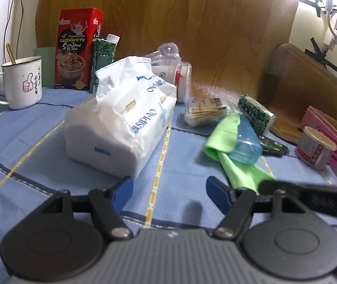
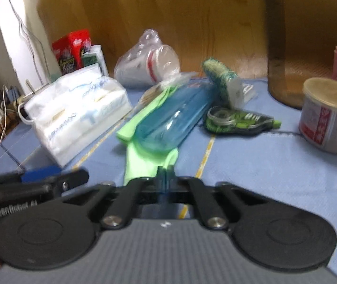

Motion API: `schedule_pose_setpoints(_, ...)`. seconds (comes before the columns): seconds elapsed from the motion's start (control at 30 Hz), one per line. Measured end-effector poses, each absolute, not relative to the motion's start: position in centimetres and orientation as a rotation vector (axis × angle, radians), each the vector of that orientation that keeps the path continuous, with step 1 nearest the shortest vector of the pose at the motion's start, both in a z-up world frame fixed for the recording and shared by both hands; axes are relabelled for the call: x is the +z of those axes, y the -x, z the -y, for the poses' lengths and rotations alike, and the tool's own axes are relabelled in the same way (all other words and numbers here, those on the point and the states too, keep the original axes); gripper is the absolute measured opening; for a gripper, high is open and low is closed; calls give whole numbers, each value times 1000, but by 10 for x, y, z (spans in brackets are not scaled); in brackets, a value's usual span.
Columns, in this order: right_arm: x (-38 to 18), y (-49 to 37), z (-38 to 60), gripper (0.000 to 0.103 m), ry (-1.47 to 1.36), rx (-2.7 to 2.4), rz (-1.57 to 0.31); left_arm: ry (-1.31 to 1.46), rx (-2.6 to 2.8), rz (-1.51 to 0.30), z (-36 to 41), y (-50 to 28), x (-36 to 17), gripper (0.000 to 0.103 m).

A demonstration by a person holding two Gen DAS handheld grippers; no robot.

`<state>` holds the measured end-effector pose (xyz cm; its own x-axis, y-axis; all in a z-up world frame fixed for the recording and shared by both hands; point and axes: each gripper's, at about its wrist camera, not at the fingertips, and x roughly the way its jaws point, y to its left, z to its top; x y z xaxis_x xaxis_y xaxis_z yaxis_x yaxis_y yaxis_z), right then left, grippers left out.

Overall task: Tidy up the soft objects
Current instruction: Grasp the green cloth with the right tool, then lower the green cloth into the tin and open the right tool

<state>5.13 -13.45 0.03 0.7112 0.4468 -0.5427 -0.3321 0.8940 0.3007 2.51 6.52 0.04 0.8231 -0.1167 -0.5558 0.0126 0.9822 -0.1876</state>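
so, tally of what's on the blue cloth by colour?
White: 2, tissue pack, mug
Green: 3, cloth, carton, correction tape
Red: 1, tin
Blue: 1, plastic case
Total: 7

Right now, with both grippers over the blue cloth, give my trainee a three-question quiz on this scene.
1. True or false: the right gripper is shut on the near end of the green cloth.
2. What lies on top of the green cloth? A) the white mug B) the clear blue case C) the red tin
3. Fill in: the left gripper stands ____, with nothing between its blue pads, near the white tissue pack.

Key: 1 true; 2 B; 3 open.
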Motion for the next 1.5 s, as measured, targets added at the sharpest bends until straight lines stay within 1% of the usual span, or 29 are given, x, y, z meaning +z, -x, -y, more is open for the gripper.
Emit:
schedule_pose_setpoints(0.13, 10, -5, 155, 3, -239, 528, -630, 213, -170, -588, -71, -21, 2, 69)
schedule_pose_setpoints(0.23, 16, 46, 180, 3, -206, 584, -584, 274, -285, -604, -73, -12, 7, 70)
schedule_pose_setpoints(0.3, 16, 73, 199, 3, -183, 569, -556, 332, -362, -625, -69, -6, 9, 67)
schedule_pose_setpoints(0.37, 15, 92, 213, 3, -119, 502, -540, 346, -455, -659, -53, 0, 13, 61)
schedule_pose_setpoints(0.4, 14, 97, 216, 9, -93, 485, -537, 326, -479, -682, -43, 2, 15, 60)
schedule_pose_setpoints(0.47, 13, 104, 215, 15, -66, 497, -528, 266, -478, -744, -24, 0, 16, 53)
schedule_pose_setpoints(0.5, 12, 102, 213, 27, -60, 520, -522, 249, -470, -773, -17, -1, 15, 50)
schedule_pose_setpoints(0.53, 11, 99, 208, 42, -46, 538, -512, 242, -461, -784, -13, -1, 14, 49)
schedule_pose_setpoints(0.57, 9, 96, 200, 46, -21, 541, -504, 239, -450, -784, -9, -1, 14, 42)
schedule_pose_setpoints(0.6, 6, 91, 191, 47, 6, 541, -504, 240, -451, -794, -6, -2, 13, 39)
schedule_pose_setpoints(0.63, 1, 86, 185, 47, 27, 545, -508, 238, -451, -804, -2, -3, 13, 28)
schedule_pose_setpoints(0.67, -4, 83, 181, 46, 46, 548, -519, 247, -484, -837, 3, -5, 12, 11)
schedule_pose_setpoints(0.7, -9, 82, 180, 31, 65, 541, -527, 264, -524, -874, 9, -8, 10, 7)
schedule_pose_setpoints(0.73, -13, 81, 180, 8, 76, 526, -514, 279, -553, -901, 16, -10, 9, 7)
schedule_pose_setpoints(0.83, -6, 86, 190, 6, 59, 498, -424, 236, -599, -883, 47, -7, 22, 5)
schedule_pose_setpoints(1.07, 25, 96, 258, 6, 53, 214, -160, 137, -794, -682, 154, -22, 89, 5)
schedule_pose_setpoints(1.2, 34, 75, 302, 6, 42, 41, -97, 122, -830, -631, 216, -44, 96, 6)
schedule_pose_setpoints(1.23, 33, 67, 311, 6, 34, 6, -100, 108, -824, -623, 231, -50, 94, 8)
schedule_pose_setpoints(1.3, 30, 48, 327, 6, 16, -52, -117, 71, -793, -611, 251, -59, 87, 18)
schedule_pose_setpoints(1.37, 24, 28, 338, 7, 12, -109, -150, 58, -758, -610, 259, -63, 82, 35)
schedule_pose_setpoints(1.43, 18, 15, 347, 14, 2, -135, -208, 74, -740, -601, 245, -63, 80, 40)
schedule_pose_setpoints(1.47, 16, 11, 350, 20, -8, -140, -226, 76, -736, -589, 234, -61, 80, 43)
schedule_pose_setpoints(1.5, 17, 15, 352, 36, -22, -156, -221, 74, -727, -581, 225, -58, 80, 44)
